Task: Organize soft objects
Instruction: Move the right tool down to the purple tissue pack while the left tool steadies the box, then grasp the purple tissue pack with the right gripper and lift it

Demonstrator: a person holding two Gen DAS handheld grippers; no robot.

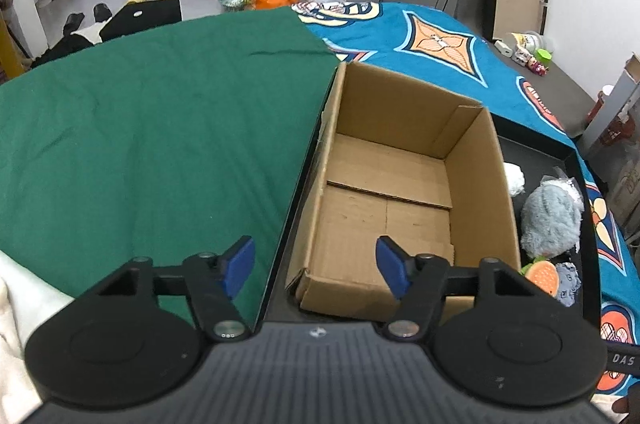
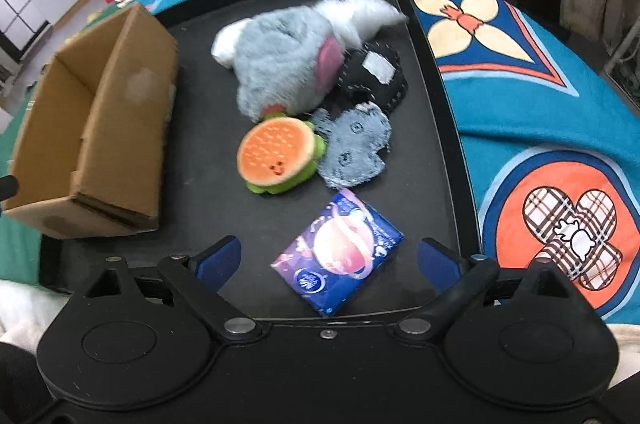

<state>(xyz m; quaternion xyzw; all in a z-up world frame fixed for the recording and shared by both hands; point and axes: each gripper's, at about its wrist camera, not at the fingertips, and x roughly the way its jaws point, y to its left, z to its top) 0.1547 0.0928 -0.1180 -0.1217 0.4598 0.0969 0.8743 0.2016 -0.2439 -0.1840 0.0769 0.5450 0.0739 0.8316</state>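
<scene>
An open cardboard box [image 1: 392, 179] [image 2: 96, 127] with nothing inside stands at the left end of a black tray [image 2: 436, 103]. My left gripper [image 1: 316, 264] hangs open over the box's near left wall, nothing between its blue pads. On the tray beside the box lie a grey plush toy [image 2: 284, 63] [image 1: 552, 220], a burger plush [image 2: 276, 153] [image 1: 540, 276], a grey-blue fuzzy piece [image 2: 356, 145], a black stitched pouch [image 2: 376, 75] and a purple tissue pack [image 2: 340, 252]. My right gripper [image 2: 328, 260] is open, its pads on either side of the tissue pack without touching it.
The tray rests on a blue patterned cloth [image 2: 520, 111] [image 1: 440, 35]; a green cloth [image 1: 160, 127] covers the surface left of it. White fabric [image 1: 16, 308] lies at the near left. Small bottles and toys [image 1: 528, 51] sit far right, and the floor beyond holds bags and boxes.
</scene>
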